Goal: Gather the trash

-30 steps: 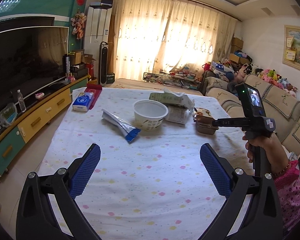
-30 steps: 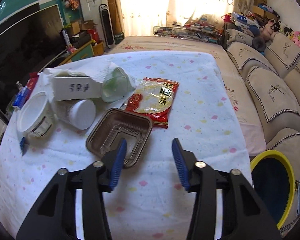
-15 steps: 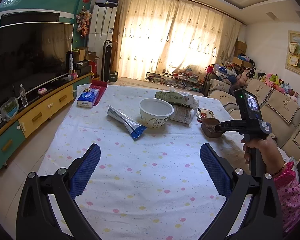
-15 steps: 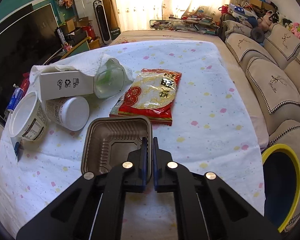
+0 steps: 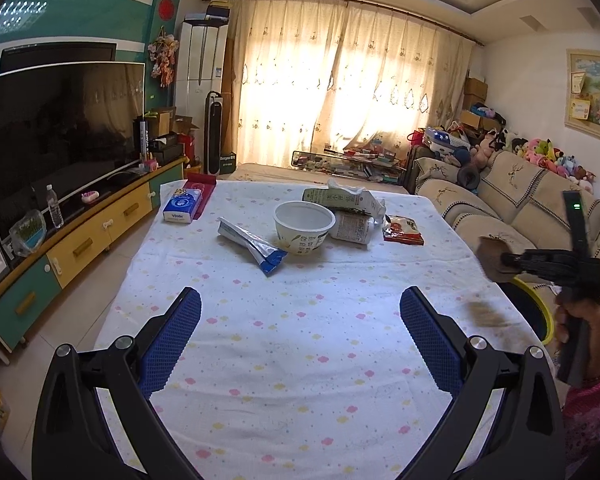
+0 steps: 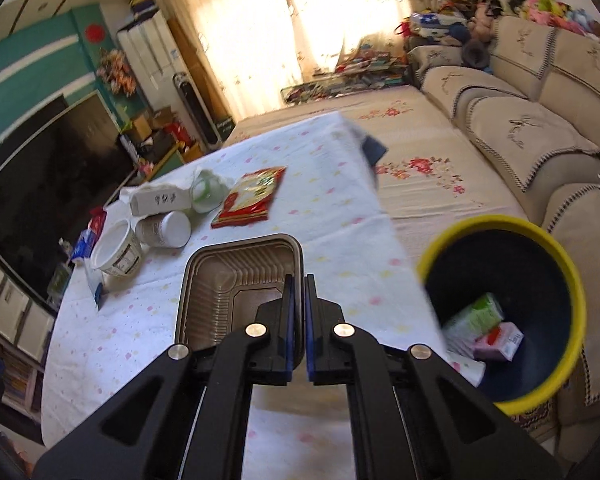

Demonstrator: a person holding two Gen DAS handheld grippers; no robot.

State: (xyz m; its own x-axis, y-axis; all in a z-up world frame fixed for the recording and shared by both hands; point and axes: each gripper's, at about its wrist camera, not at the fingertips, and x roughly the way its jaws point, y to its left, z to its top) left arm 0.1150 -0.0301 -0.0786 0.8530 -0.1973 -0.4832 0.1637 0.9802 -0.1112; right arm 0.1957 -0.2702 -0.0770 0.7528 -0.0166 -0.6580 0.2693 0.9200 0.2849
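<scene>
My right gripper point(image 6: 297, 300) is shut on the near rim of a brown plastic tray point(image 6: 235, 288), lifted clear of the table at its right edge. In the left wrist view the same tray point(image 5: 492, 258) hangs blurred at the right gripper point(image 5: 508, 260), above the yellow-rimmed bin point(image 5: 534, 300). That bin point(image 6: 500, 320) stands on the floor beside the table with a green carton and a pink pack inside. My left gripper point(image 5: 300, 332) stays open over bare tablecloth. Farther off lie a white bowl point(image 5: 304, 227), a silver and blue wrapper point(image 5: 251, 246), a red snack bag point(image 5: 403, 232) and a crushed carton point(image 5: 340, 198).
A dotted white tablecloth point(image 5: 300, 340) covers the table. A tissue pack point(image 5: 183, 205) lies at its far left corner. A sofa point(image 6: 540, 120) runs along the right behind the bin. A TV cabinet point(image 5: 79, 232) lines the left wall. A person's hand point(image 5: 580, 316) grips the right tool.
The right jaws closed on the brown tray's rim, then lifted it off the table and carried it right toward the bin. The left gripper drifted back a little, still open.
</scene>
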